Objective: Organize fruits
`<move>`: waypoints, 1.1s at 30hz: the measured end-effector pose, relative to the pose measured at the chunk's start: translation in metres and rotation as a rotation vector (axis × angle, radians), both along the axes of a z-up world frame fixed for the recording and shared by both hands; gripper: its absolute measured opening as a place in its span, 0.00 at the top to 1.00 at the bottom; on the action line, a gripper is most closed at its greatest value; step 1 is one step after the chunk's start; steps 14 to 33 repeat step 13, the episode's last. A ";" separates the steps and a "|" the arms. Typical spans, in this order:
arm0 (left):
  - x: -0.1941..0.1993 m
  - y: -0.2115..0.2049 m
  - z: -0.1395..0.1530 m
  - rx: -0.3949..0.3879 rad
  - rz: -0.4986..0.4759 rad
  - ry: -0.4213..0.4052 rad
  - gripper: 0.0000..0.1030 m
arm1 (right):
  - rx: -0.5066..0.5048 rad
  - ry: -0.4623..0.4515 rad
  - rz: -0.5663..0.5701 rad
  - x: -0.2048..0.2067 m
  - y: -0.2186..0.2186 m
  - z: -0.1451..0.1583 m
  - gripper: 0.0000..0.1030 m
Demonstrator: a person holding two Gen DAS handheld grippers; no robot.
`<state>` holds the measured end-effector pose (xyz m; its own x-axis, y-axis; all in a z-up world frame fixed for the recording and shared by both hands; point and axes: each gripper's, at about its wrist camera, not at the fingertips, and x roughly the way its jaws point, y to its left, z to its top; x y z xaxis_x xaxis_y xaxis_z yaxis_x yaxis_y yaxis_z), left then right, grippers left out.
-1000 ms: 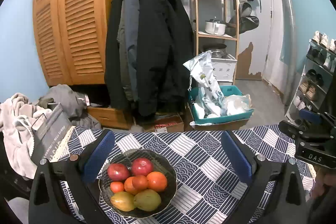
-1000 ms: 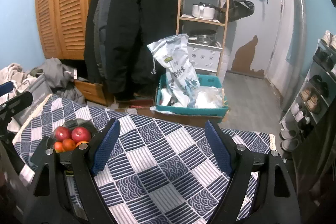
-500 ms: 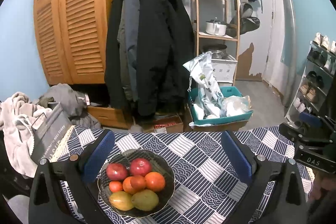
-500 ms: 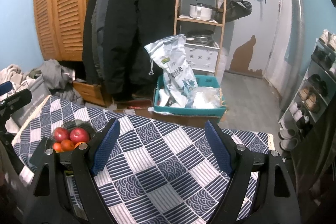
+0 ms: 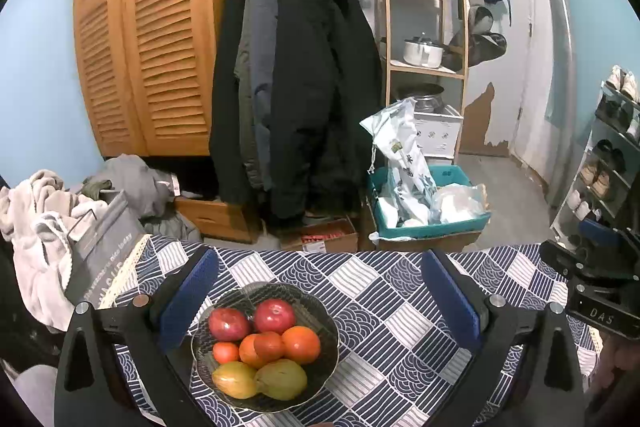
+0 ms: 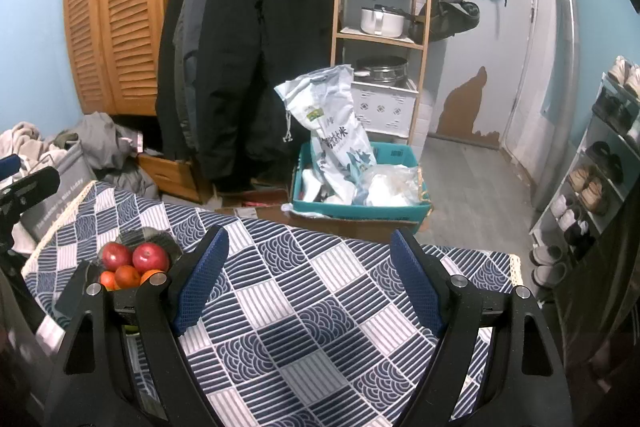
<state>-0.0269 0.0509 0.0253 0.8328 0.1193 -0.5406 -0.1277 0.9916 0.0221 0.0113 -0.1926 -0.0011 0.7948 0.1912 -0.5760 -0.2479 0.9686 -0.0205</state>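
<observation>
A dark glass bowl (image 5: 325, 359) on the blue patterned tablecloth (image 5: 380, 303) holds two red apples (image 5: 275, 315), several oranges (image 5: 301, 344) and two yellow-green mangoes (image 5: 281, 379). My left gripper (image 5: 320, 297) hovers open above the bowl, nothing between its blue pads. In the right wrist view the bowl (image 6: 154, 235) with its apples (image 6: 150, 257) lies at the left, partly hidden behind my left finger. My right gripper (image 6: 310, 277) stands open over bare cloth, to the right of the bowl. The right gripper's body (image 5: 596, 279) shows at the left wrist view's right edge.
Beyond the table's far edge stand a wooden louvred wardrobe (image 5: 144, 39), hanging dark coats (image 5: 296, 87), a wooden shelf with pots (image 5: 424, 27) and a teal crate with bags (image 5: 428, 203). Laundry (image 5: 44, 211) piles at the left. A shoe rack (image 6: 600, 163) stands at the right.
</observation>
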 end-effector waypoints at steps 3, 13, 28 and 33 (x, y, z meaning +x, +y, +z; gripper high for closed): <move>0.000 0.000 0.000 0.004 0.002 -0.001 0.01 | 0.000 0.000 -0.001 0.000 0.000 0.000 0.20; 0.001 0.000 0.002 -0.006 0.007 -0.002 0.01 | 0.000 0.001 -0.002 0.000 0.001 0.000 0.20; 0.001 0.000 0.002 -0.006 0.007 -0.002 0.01 | 0.000 0.001 -0.002 0.000 0.001 0.000 0.20; 0.001 0.000 0.002 -0.006 0.007 -0.002 0.01 | 0.000 0.001 -0.002 0.000 0.001 0.000 0.20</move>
